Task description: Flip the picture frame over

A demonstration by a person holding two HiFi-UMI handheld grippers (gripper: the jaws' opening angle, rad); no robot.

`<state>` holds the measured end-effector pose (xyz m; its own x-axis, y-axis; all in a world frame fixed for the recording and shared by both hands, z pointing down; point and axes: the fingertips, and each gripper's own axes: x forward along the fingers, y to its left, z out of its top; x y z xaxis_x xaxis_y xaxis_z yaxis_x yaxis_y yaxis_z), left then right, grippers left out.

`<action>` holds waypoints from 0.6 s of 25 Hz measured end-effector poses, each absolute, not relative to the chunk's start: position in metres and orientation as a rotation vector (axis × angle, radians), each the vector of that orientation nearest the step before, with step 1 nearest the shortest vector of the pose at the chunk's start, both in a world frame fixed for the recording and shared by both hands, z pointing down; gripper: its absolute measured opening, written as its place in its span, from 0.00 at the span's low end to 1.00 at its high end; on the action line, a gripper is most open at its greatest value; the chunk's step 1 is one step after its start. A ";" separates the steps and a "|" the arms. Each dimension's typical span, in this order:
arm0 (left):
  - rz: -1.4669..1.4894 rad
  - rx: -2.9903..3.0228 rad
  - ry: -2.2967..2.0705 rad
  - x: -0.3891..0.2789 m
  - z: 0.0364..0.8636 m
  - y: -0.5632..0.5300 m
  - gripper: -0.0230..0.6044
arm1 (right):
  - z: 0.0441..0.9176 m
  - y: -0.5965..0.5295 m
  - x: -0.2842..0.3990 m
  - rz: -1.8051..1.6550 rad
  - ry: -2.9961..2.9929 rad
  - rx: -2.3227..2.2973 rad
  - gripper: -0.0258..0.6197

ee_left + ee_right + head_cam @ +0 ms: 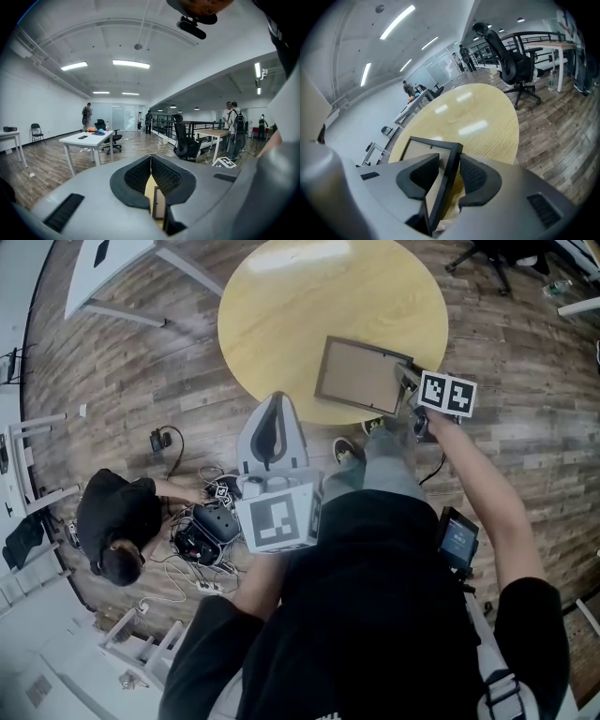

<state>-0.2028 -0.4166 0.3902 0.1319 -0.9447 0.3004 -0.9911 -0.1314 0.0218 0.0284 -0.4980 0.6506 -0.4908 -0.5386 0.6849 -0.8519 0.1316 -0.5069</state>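
A dark-edged picture frame (pixel 359 373) with a brown panel facing up sits at the near right of the round yellow table (pixel 309 306). My right gripper (pixel 405 376) is at the frame's right edge. In the right gripper view that black edge runs between the jaws of the right gripper (pixel 449 171). The left pad stands clear of the frame (pixel 417 147) and the right pad is close beside it, so the gripper is open. My left gripper (pixel 272 401) hovers off the table's near edge, shut on nothing. Its pads (pixel 161 176) meet at the tip.
A person crouches on the wooden floor at the left (pixel 117 521) beside cables and equipment (pixel 202 531). A white table (pixel 103 259) stands at the far left. An office chair (pixel 511 61) stands beyond the round table.
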 end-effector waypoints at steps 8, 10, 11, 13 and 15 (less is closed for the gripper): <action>0.319 2.192 -1.916 -0.208 0.394 -0.415 0.07 | 0.670 -0.492 0.024 0.945 -1.997 1.271 0.26; 0.321 2.193 -1.916 -0.209 0.395 -0.414 0.07 | 0.672 -0.491 0.019 0.880 -2.012 1.238 0.26; 0.329 2.182 -1.918 -0.209 0.396 -0.414 0.07 | 0.673 -0.491 0.017 0.838 -2.017 1.215 0.27; 0.339 2.171 -1.918 -0.210 0.397 -0.413 0.07 | 0.675 -0.492 0.011 0.748 -2.005 1.173 0.27; 0.334 2.188 -1.911 -0.207 0.398 -0.411 0.07 | 0.673 -0.492 0.005 0.625 -1.972 1.124 0.28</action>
